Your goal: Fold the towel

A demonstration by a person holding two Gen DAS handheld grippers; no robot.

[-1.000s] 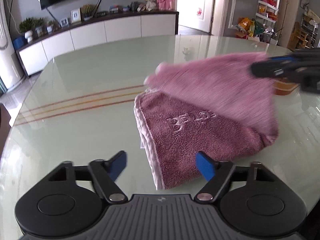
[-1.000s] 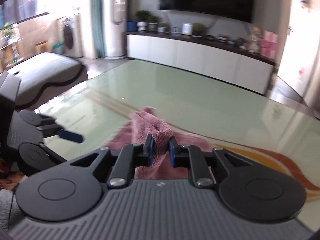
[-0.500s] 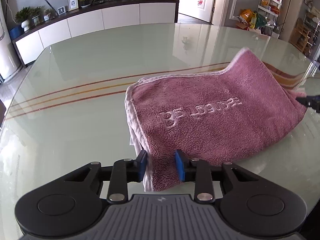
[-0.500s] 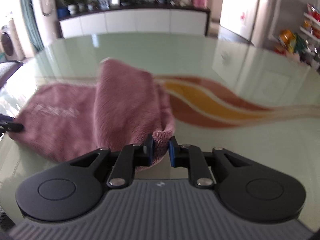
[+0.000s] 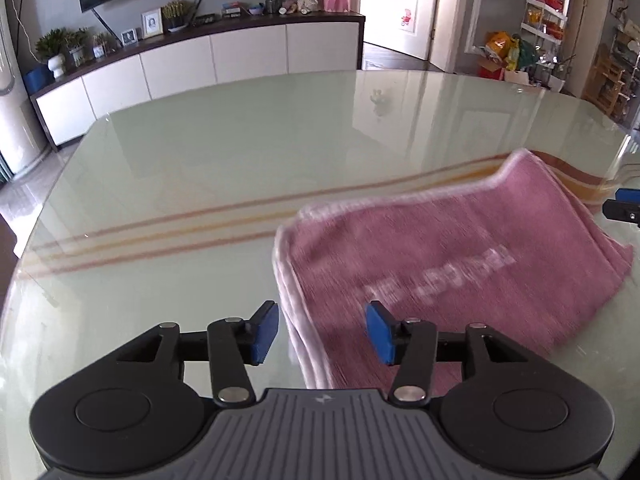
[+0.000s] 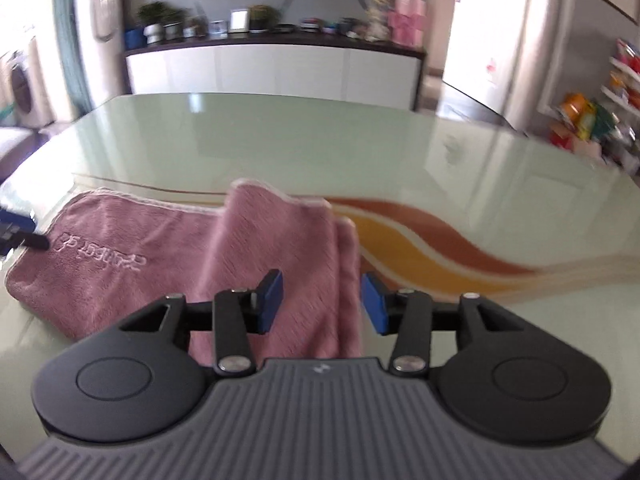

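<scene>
Left wrist view: a plush pink towel point(image 5: 460, 264), folded, pale-edged, lies on the glossy glass bench point(image 5: 224, 152). The left tongs point(image 5: 323, 330) have just been opening; their blue pads flank the towel's near corner without pressing. The embossed lettering is blurred.

Right wrist view: the right tongs point(image 6: 322, 302), likewise just opening, straddle the towel's point(image 6: 168, 264) raised fold, untouched.

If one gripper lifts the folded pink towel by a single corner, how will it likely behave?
The towel is plush cloth lying in soft layers with a raised hump at one end, so it would probably droop and the stacked layers could fall open. On the glossy glass table it would likely slide rather than stay put if pushed. It looks light.
</scene>
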